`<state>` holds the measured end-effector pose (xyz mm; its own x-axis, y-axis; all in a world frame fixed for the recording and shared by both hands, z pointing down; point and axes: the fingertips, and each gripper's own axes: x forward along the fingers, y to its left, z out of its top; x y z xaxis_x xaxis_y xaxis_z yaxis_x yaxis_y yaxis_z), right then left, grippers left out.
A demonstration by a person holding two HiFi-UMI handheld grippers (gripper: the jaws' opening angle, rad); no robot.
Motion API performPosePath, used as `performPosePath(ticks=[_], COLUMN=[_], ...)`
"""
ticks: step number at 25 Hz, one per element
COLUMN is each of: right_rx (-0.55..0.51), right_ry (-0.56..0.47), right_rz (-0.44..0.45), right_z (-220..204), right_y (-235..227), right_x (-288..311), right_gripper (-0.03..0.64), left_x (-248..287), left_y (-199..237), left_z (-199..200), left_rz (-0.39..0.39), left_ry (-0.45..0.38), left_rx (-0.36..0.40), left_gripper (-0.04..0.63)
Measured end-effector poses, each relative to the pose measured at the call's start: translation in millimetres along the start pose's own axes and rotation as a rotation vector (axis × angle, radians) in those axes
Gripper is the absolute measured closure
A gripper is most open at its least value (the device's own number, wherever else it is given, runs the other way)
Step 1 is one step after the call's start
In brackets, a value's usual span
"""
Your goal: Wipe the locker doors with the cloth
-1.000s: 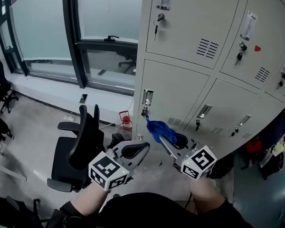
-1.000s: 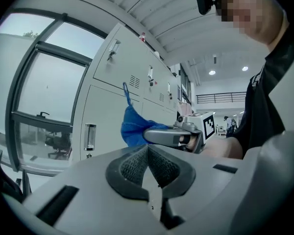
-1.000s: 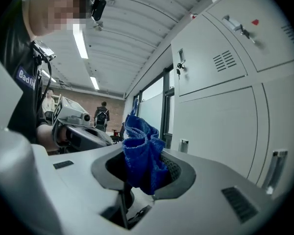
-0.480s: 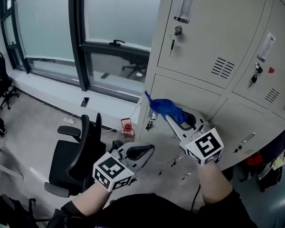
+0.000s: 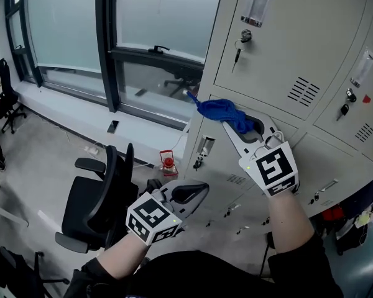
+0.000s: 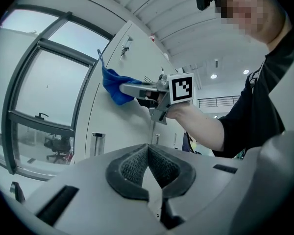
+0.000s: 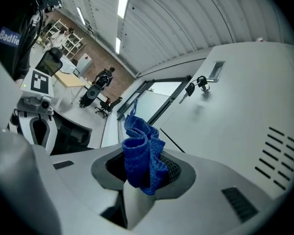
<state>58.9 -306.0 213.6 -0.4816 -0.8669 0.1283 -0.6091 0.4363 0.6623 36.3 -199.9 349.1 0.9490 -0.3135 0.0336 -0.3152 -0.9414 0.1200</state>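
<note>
The blue cloth (image 5: pixel 219 110) is bunched in my right gripper (image 5: pixel 231 124), which is shut on it. It is held up against the grey lockers, at the seam below the upper door (image 5: pixel 280 36) and above the middle door (image 5: pixel 233 157), near the lockers' left edge. In the right gripper view the cloth (image 7: pixel 142 153) sticks up from the right gripper (image 7: pixel 144 176), with the door (image 7: pixel 235 106) close behind. My left gripper (image 5: pixel 198 192) hangs low in front of me, shut and empty. The left gripper view shows the left gripper (image 6: pixel 148 166) pointing at the cloth (image 6: pixel 112 84).
A key (image 5: pixel 237 49) hangs in the upper door's lock, and more locks and handles stud the doors to the right. A black office chair (image 5: pixel 96 194) stands on the floor at lower left. A small red object (image 5: pixel 168 164) sits by the lockers' base. Windows (image 5: pixel 149 17) fill the wall to the left.
My right gripper has lifted the cloth from the lower door's handle height up to the bottom edge of the upper door. The left gripper has stayed low and shut.
</note>
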Motion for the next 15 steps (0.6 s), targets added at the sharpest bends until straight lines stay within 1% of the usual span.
performPosePath(ticks=[7, 9, 12, 15], right_rx=[-0.061, -0.105, -0.166, -0.149], right_ry=[0.036, 0.044, 0.068, 0.096], right_rz=[-0.069, -0.085, -0.072, -0.026], right_z=[3, 4, -4, -28], right_y=[-6, -4, 9, 30], right_x=[17, 22, 28, 35], right_gripper=[0.514, 0.514, 0.514, 0.514], left_x=[-5, -7, -11, -16], left_y=[-5, -5, -5, -5], left_z=[-6, -7, -10, -16], left_rz=[-0.018, -0.017, -0.012, -0.007], left_ry=[0.011, 0.012, 0.012, 0.02], left_rx=[-0.011, -0.011, -0.021, -0.032], left_gripper=[0.588, 0.588, 0.588, 0.588])
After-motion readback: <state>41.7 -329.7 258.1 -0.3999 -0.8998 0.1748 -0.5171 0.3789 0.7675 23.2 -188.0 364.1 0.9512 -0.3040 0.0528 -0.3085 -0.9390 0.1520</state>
